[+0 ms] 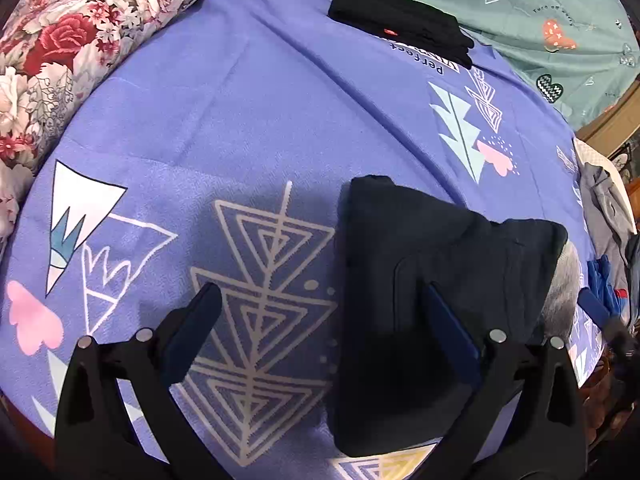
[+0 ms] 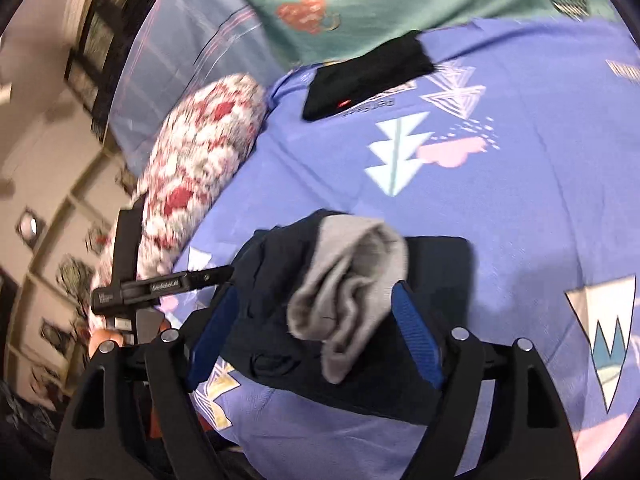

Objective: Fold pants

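Observation:
Dark navy pants (image 1: pixel 420 264) lie folded into a thick packet on the purple patterned bedsheet (image 1: pixel 240 120). My left gripper (image 1: pixel 320 292) hovers wide open over the packet's left edge. One finger is above the cloth, the other above bare sheet, and nothing is gripped. In the right wrist view my right gripper (image 2: pixel 316 292) is shut on the pants' bunched end (image 2: pixel 272 280), where grey inner lining (image 2: pixel 352 280) spills out between the blue pads (image 2: pixel 416 336). That end sits raised off the sheet. One of its blue fingers (image 1: pixel 596 306) shows at the packet's right in the left wrist view.
A second folded black garment (image 1: pixel 400 20) (image 2: pixel 368 76) lies at the far side of the sheet. A floral bolster (image 1: pixel 80 40) (image 2: pixel 200 160) borders one side and a green sheet (image 1: pixel 540 8) the back. Grey clothes (image 1: pixel 604 208) are piled at the bed's right edge.

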A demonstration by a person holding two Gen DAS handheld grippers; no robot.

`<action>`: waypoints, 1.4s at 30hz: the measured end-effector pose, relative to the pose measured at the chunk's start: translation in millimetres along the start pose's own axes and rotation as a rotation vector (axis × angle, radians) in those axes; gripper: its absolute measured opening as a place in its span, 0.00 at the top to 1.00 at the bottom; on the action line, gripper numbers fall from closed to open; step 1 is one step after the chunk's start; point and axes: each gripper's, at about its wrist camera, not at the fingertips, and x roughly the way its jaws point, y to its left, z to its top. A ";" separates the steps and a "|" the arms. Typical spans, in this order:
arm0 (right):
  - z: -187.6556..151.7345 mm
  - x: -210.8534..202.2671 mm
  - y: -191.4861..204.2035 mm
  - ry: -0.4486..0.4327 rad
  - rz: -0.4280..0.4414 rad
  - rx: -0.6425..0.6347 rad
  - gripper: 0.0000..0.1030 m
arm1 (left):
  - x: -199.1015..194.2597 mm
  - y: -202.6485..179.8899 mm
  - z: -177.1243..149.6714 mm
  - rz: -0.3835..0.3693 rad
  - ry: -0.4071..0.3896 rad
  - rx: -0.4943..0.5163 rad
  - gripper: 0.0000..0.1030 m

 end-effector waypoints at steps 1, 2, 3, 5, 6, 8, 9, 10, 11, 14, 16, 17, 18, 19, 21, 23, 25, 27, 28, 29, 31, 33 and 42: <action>-0.8 8.5 4.9 0.030 -0.035 -0.022 0.40 | 0.5 0.3 -1.1 0.000 -0.002 0.006 0.02; -1.6 14.5 7.5 0.046 -0.048 -0.037 0.49 | 0.4 0.9 -0.7 0.001 -0.004 0.013 0.02; -2.5 19.7 10.0 0.059 -0.056 -0.049 0.56 | 0.3 -0.3 -1.2 0.001 -0.008 0.022 0.02; -4.7 28.0 16.6 0.067 -0.064 -0.080 0.59 | 3.0 -1.1 2.2 -0.002 -0.007 0.028 0.02; -4.9 31.2 17.4 0.071 -0.071 -0.085 0.60 | 6.7 -2.0 1.8 -0.004 -0.003 0.029 0.02; -5.5 39.0 15.4 0.091 -0.110 -0.081 0.61 | 12.0 -1.1 1.7 -0.015 0.011 0.026 0.02; -5.2 42.3 13.9 0.097 -0.123 -0.077 0.61 | 13.2 -0.9 2.5 -0.019 0.014 0.024 0.02; -4.6 43.5 12.5 0.098 -0.119 -0.071 0.61 | 13.9 0.0 2.1 -0.023 0.016 0.020 0.02; -4.0 43.8 13.0 0.095 -0.112 -0.071 0.62 | 14.7 0.2 1.9 -0.024 0.017 0.019 0.02; -2.8 41.0 13.3 0.091 -0.098 -0.086 0.88 | 15.4 1.9 2.2 -0.029 0.024 0.015 0.02; 3.6 25.7 8.1 0.060 -0.025 -0.045 0.90 | 13.2 3.0 3.7 -0.035 0.025 0.009 0.02; 7.1 16.8 6.2 0.041 0.020 -0.024 0.90 | 11.1 3.0 4.2 -0.034 0.019 0.014 0.02; 10.3 7.3 0.5 0.029 0.068 0.002 0.90 | 9.2 2.5 4.3 -0.030 0.011 0.025 0.02; 11.0 3.9 -3.7 0.031 0.083 0.018 0.90 | 9.0 1.9 3.9 -0.032 0.009 0.030 0.02; 9.7 5.5 -14.0 0.052 0.058 0.043 0.90 | 12.7 0.0 2.1 -0.038 0.018 0.035 0.02; 0.6 21.1 -27.2 0.127 0.012 0.071 0.90 | 18.2 -2.8 0.2 -0.027 0.030 0.040 0.02; -7.5 31.7 -31.2 0.159 -0.016 0.075 0.85 | 22.7 -4.5 -1.5 -0.016 0.040 0.038 0.02; -7.5 28.6 -27.3 0.140 0.010 0.067 0.68 | 22.9 -5.3 -1.7 -0.010 0.039 0.039 0.02; -6.5 25.0 -24.1 0.123 0.013 0.062 0.59 | 22.4 -5.2 -1.6 -0.009 0.039 0.040 0.02; -5.5 22.3 -22.4 0.105 -0.012 0.057 0.45 | 22.0 -5.1 -1.6 -0.007 0.039 0.040 0.02; -2.6 19.0 -20.4 0.092 -0.056 0.040 0.44 | 21.7 -4.2 -1.9 -0.011 0.041 0.037 0.02; -2.8 18.0 -21.9 0.098 -0.047 0.049 0.44 | 22.3 -2.8 -3.4 -0.017 0.042 0.031 0.02; -11.0 47.6 -11.4 0.146 -0.119 0.012 0.40 | 22.4 -3.8 -6.7 0.009 0.031 0.032 0.02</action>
